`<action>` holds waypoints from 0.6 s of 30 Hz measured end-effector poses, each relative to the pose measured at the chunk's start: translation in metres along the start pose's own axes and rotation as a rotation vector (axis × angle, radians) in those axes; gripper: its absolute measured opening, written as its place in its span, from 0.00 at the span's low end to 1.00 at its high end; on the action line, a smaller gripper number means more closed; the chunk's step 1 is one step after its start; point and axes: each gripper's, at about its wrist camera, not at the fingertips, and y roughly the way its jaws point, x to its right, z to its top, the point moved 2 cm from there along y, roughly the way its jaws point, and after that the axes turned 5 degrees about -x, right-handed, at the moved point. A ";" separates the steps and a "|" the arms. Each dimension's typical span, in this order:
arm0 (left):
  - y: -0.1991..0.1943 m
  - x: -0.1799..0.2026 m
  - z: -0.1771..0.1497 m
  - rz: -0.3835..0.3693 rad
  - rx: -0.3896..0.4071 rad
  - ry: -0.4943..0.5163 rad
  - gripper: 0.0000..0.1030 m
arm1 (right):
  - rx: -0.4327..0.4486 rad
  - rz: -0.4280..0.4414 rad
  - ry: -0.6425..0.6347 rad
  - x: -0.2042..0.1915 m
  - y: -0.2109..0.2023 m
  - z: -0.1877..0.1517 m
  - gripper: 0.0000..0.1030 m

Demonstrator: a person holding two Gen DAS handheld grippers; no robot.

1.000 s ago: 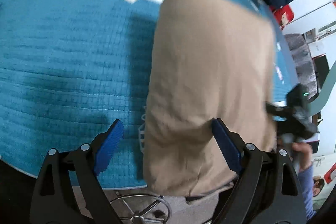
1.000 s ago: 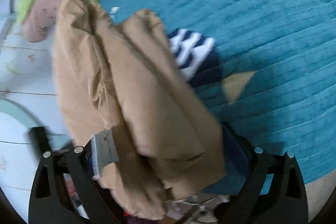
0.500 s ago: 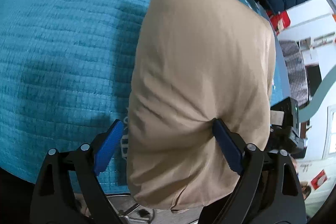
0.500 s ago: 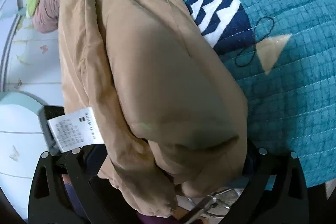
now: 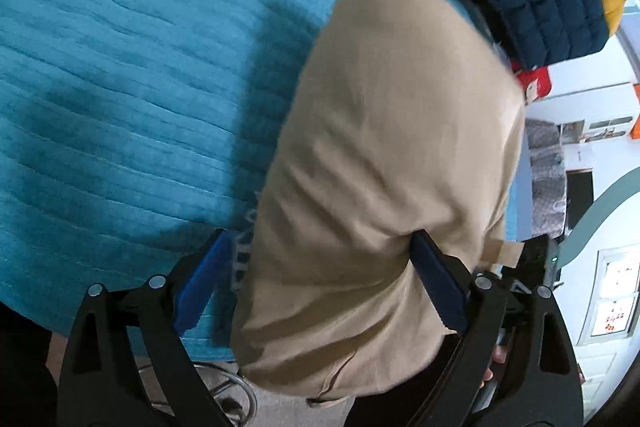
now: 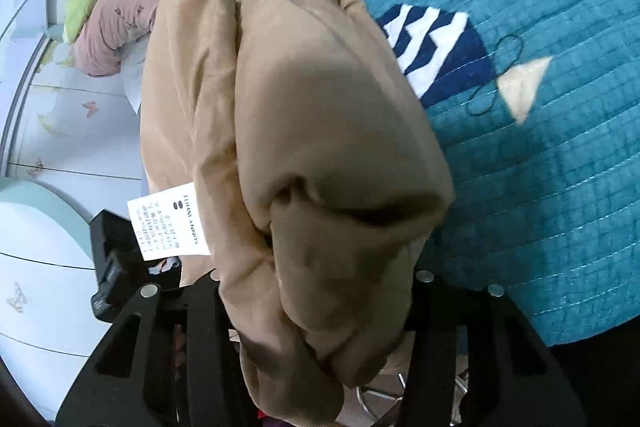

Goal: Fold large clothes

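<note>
Above the near edge of the teal quilted bed cover [image 5: 120, 99], the left wrist view shows the left claw [image 5: 320, 275] with its blue pads spread apart; the bulky tan padded garment [image 5: 384, 167] drapes over the right pad and hangs between them. A navy and yellow puffer jacket [image 5: 548, 3] lies at the bed's far right corner. In the right wrist view, the right claw [image 6: 316, 291] is buried under the same tan garment [image 6: 320, 147], so whether it is clamped cannot be told. A white care label [image 6: 168, 223] hangs at the garment's left side. A navy-and-white striped patch [image 6: 436, 47] shows on the cover beside it.
</note>
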 end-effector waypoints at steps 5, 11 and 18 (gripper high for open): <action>0.021 0.000 -0.010 -0.086 -0.081 -0.070 0.88 | 0.023 0.027 0.053 0.010 -0.004 -0.009 0.40; 0.018 0.038 -0.014 -0.025 -0.006 0.112 0.71 | 0.052 -0.029 -0.027 -0.036 -0.006 -0.023 0.34; -0.054 0.049 0.000 -0.074 0.096 0.218 0.61 | 0.070 0.062 -0.152 -0.100 -0.002 -0.030 0.32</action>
